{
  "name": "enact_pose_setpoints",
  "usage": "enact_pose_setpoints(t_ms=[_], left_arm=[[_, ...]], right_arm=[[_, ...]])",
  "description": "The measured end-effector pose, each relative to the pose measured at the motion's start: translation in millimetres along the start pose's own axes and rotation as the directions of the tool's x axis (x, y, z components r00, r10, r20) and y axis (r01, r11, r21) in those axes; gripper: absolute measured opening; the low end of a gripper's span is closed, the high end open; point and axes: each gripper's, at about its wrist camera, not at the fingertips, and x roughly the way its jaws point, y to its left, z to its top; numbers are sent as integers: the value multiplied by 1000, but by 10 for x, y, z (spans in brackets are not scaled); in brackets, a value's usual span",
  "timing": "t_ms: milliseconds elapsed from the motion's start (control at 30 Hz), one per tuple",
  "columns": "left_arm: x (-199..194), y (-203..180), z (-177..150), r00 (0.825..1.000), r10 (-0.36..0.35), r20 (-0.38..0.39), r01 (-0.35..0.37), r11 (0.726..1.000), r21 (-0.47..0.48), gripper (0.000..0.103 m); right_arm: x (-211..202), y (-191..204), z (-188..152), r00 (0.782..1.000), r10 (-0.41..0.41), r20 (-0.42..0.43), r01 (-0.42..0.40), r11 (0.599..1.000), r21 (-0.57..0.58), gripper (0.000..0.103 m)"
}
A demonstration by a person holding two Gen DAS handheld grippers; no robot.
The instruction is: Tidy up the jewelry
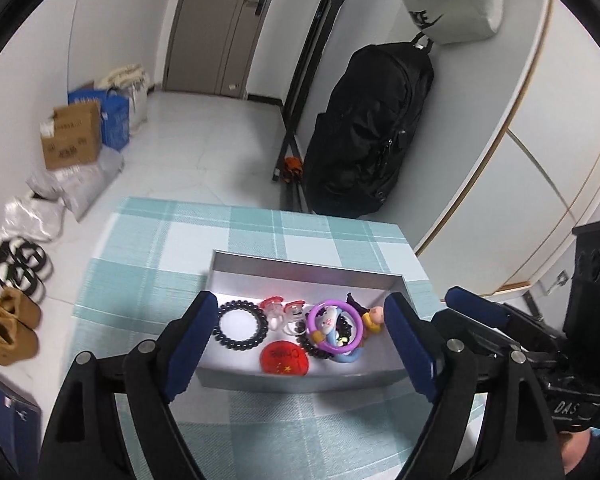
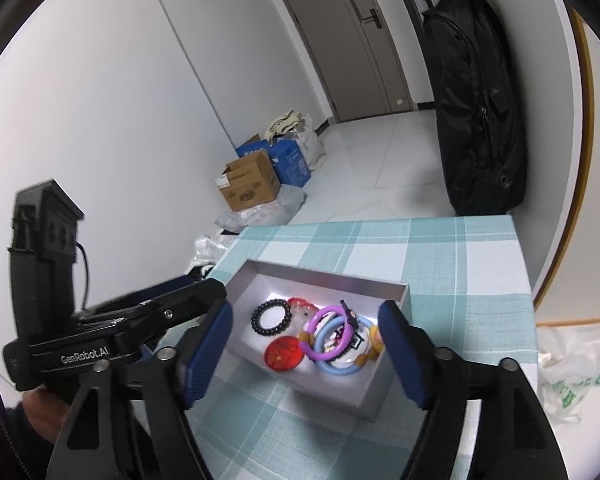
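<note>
Both tongs, left (image 1: 304, 344) and right (image 2: 306, 346), gape empty above grey box (image 1: 300, 380); light stiff purple ring (image 1: 334, 326) inside, likely pinchable by rim.

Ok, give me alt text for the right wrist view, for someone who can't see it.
An open gripper hangs over a grey box on a checked tablecloth, nothing between its blue pads. The box holds a black bead bracelet, a red badge and purple and blue rings. The other gripper shows at left.
</note>
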Motion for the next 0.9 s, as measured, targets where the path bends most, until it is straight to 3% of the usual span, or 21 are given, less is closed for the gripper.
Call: enact_pose_setpoints(t_ms=[233,367,500,700,900], left_arm=[[-183,-87,-66,991,101,88,-105,994,40,88],[-238,-112,-125,987,119,112,-126,990,57,90],[-310,-130,-190,984,126,125,-135,989,65,91],[-449,-121,-221,980,110,168,-121,991,58,91],[-458,-111,-243,981,133,143,-141,989,44,91]], right_arm=[[-175,148,-121,998,-52,48,54,997,-47,93],[-284,156,-172,994,-75,82,78,996,-36,102],[-365,145,-201,993,-71,97,74,997,-26,103],[-394,248,-265,983,-146,109,154,985,-74,103],[-416,313,-318,981,-155,118,168,979,-117,103]])
